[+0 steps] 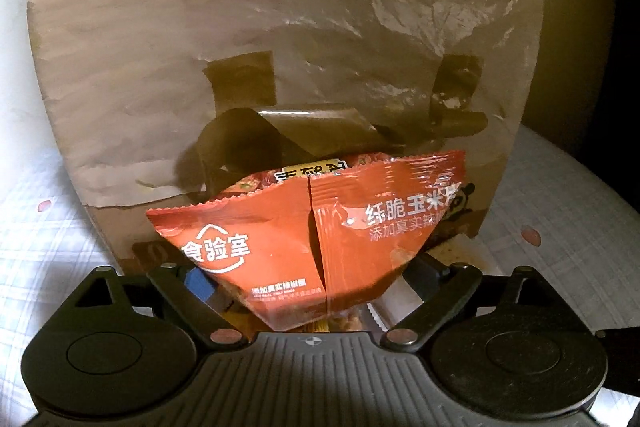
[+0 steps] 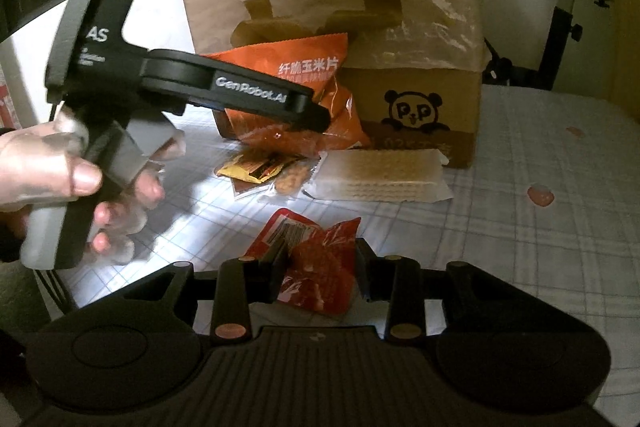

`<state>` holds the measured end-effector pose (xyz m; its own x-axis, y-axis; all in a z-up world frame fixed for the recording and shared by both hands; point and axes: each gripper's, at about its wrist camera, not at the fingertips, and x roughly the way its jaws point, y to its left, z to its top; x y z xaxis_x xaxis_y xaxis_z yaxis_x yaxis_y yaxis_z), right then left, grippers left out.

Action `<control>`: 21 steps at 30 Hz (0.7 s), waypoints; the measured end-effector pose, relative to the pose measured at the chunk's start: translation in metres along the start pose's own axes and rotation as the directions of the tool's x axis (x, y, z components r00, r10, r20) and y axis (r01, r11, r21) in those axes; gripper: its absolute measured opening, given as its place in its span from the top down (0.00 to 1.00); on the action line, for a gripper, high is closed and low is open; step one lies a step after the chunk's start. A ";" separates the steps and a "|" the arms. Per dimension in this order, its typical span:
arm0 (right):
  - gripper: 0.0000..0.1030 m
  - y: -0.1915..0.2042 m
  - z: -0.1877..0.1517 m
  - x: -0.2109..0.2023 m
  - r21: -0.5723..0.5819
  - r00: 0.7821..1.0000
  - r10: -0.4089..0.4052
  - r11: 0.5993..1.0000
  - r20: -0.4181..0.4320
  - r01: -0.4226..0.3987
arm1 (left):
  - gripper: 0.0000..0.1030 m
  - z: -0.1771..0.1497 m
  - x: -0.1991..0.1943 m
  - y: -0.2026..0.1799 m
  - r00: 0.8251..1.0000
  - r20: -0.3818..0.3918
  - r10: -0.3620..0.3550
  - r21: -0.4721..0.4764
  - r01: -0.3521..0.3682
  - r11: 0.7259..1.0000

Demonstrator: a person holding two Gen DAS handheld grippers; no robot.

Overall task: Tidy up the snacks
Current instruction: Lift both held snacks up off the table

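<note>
The left gripper stands wide open around an orange snack bag leaning on a cardboard box; whether its pads touch the bag cannot be told. The right gripper is closed narrow on a red packet. A wafer pack and small packets lie on the checked sheet in a dim room.

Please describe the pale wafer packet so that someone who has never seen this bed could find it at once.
Look at the cardboard box with the panda drawing, standing on the checked bedsheet. Just in front of its lower edge lies the wafer packet, flat on the sheet. It is the only pale, clear-wrapped rectangle; the snack bags beside it are orange, yellow or red.
</note>
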<state>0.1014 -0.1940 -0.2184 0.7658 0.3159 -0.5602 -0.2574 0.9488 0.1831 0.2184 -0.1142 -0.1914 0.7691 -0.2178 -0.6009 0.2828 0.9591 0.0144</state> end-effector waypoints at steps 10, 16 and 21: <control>0.64 0.000 0.000 0.000 0.009 1.000 0.003 1.000 -0.004 -0.003 | 0.24 -0.005 -0.024 0.001 0.998 0.058 -0.036 0.011 0.035 0.999; 0.64 -0.001 -0.002 -0.001 0.020 1.000 -0.002 1.000 0.008 0.002 | 0.25 -0.009 -0.052 0.008 0.995 0.086 -0.057 0.003 0.057 0.998; 0.64 -0.001 -0.003 -0.006 0.031 1.000 -0.007 1.000 0.027 0.006 | 0.25 -0.011 -0.070 0.016 0.993 0.094 -0.066 -0.009 0.067 0.998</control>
<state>0.0954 -0.1969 -0.2178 0.7831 0.3090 -0.5398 -0.2342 0.9505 0.2043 0.1630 -0.0819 -0.1578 0.7989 -0.2969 -0.5230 0.3291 0.9437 -0.0330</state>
